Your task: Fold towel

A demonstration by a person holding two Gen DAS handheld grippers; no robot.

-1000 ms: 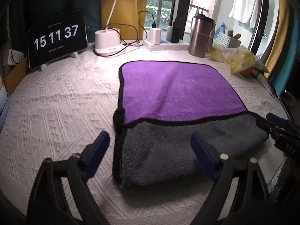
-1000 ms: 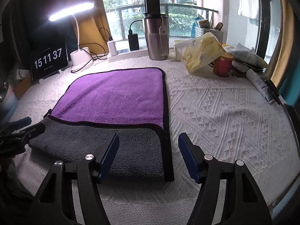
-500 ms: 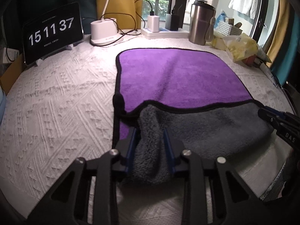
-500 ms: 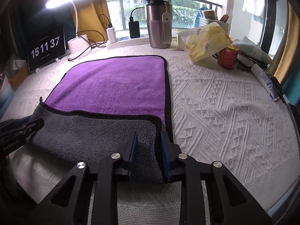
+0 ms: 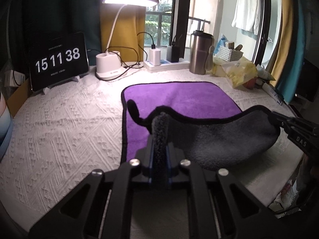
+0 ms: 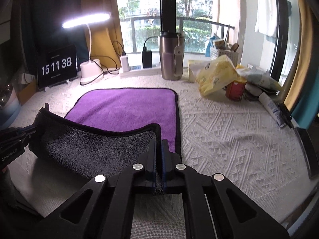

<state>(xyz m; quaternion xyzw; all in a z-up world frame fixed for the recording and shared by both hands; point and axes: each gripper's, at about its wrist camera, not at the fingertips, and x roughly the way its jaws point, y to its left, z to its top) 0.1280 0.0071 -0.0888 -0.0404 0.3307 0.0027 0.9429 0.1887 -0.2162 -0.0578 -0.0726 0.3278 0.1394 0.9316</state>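
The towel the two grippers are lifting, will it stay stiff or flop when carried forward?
Probably floppy: the towel sags between the left gripper and right gripper. Its plush pile looks grippy, so slipping seems unlikely. The far half likely stays flat.

Left gripper (image 5: 159, 149) and right gripper (image 6: 159, 159) level, jaws clamped tight.

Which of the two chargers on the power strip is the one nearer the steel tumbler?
The black charger, standing right beside the steel tumbler; the white charger sits farther left on the power strip, toward the lamp base.
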